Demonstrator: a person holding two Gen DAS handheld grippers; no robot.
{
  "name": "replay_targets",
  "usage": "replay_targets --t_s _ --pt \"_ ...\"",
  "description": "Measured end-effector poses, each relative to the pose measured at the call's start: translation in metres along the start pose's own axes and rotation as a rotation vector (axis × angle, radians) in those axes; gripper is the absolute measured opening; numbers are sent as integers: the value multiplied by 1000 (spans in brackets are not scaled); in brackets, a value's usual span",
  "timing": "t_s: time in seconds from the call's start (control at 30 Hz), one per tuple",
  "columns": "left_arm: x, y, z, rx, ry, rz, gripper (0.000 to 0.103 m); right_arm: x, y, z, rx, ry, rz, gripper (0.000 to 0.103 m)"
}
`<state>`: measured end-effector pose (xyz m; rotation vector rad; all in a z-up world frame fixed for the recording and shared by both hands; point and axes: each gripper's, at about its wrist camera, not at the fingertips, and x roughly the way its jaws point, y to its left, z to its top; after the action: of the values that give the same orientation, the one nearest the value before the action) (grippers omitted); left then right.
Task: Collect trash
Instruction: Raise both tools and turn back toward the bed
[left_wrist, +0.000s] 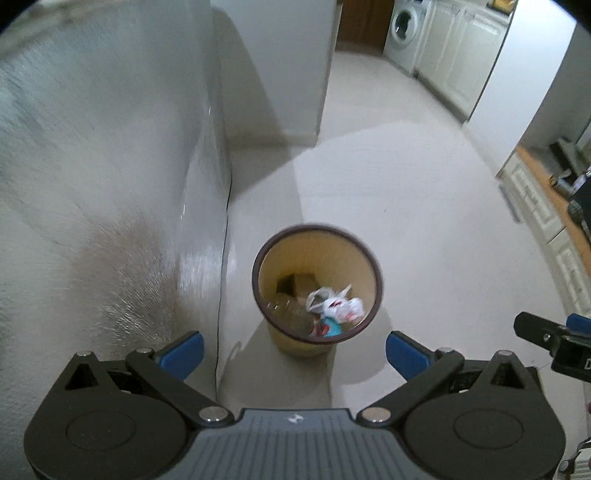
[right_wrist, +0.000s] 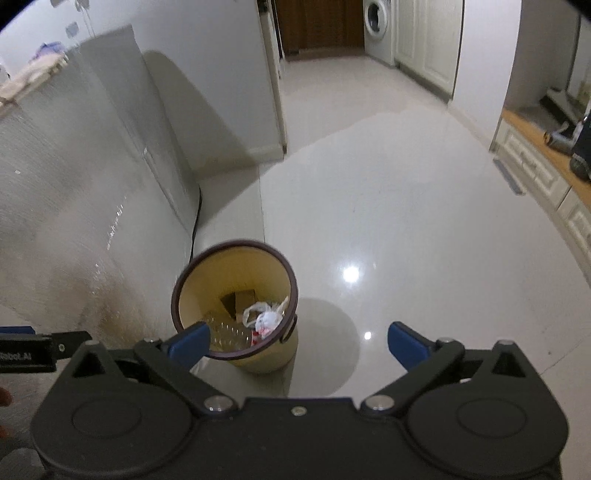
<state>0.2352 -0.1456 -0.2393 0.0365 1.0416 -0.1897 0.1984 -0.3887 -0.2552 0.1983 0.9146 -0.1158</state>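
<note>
Both sets of jaws gape wide, holding nothing. Left gripper (left_wrist: 294, 350) and right gripper (right_wrist: 298, 345) hang above the bin (left_wrist: 266, 247) at lower centre, white bag (left_wrist: 338, 304) inside. I'd back off cleanly, clear of its rim.

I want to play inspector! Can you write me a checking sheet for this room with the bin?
Surface: glossy pale floor, lamp glare on it, no loose trash visible.
Job's things: yellow bin with a dark rim, upright on the floor; inside, a white plastic bag, a clear bottle and brown cardboard.
Clutter: nothing seen on the floor.
Grippers: left gripper open, empty; right gripper open, empty; both above the bin.
Cables: black cable down the side of the grey fridge.
Surroundings: washing machine, white cabinets, wooden counter.
</note>
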Motion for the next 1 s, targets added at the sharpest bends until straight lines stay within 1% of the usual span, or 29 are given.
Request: replay_targets --t_s 0.3,0.53,0.63,0.77,0.9,1.0 --pt "-90 -16 -11 20 -167 -40 103 -93 -2 1 -13 -168 11 103" --pt "-172 -17 -20 26 -325 -60 103 -160 6 2 -31 -305 31 103" --pt "-205 -9 -22 12 -390 -48 103 -185 15 3 -45 -362 46 103" --pt "-257 8 -27 13 -487 -18 103 -218 34 5 -64 -432 88 103" --pt "-295 30 -28 25 -562 34 103 -235 59 12 -76 -481 147 103" --pt "-316 53 -22 28 -596 60 103 -243 82 20 -88 -499 201 103"
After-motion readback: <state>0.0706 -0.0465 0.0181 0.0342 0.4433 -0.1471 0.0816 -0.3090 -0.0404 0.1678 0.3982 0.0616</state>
